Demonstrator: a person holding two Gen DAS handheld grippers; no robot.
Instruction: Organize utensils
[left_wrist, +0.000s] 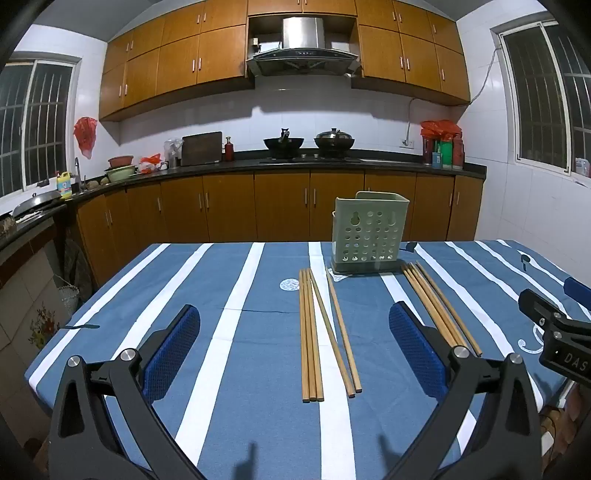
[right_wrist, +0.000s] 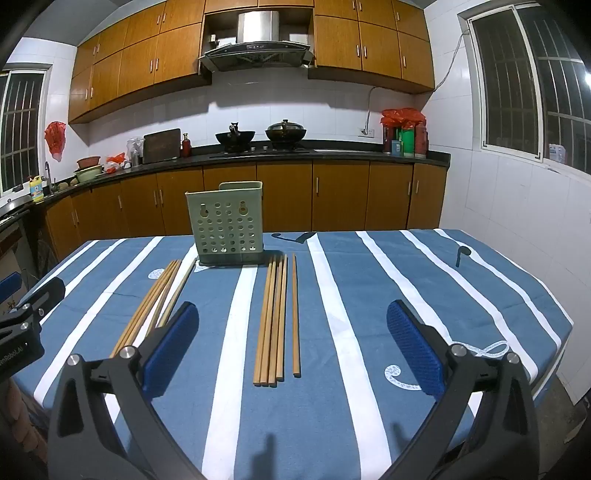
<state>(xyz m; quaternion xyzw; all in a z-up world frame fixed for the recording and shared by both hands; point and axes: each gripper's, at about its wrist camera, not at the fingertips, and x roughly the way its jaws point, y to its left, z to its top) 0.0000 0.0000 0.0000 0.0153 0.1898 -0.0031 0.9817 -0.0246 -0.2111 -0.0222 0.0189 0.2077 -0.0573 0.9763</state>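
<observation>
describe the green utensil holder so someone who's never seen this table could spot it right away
Find the table with the blue, white-striped cloth. Near its far edge stands the utensil holder, an upright pale green box with round holes. Everything else on the cloth lies flat: two groups of wooden chopsticks.

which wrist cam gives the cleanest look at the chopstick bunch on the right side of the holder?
Right wrist. That chopstick bunch lies centred between the open right tool, full length visible, five sticks countable, with the green holder behind. In the left wrist view the same bunch sits off to the right, its near ends hidden behind a blue pad.
</observation>
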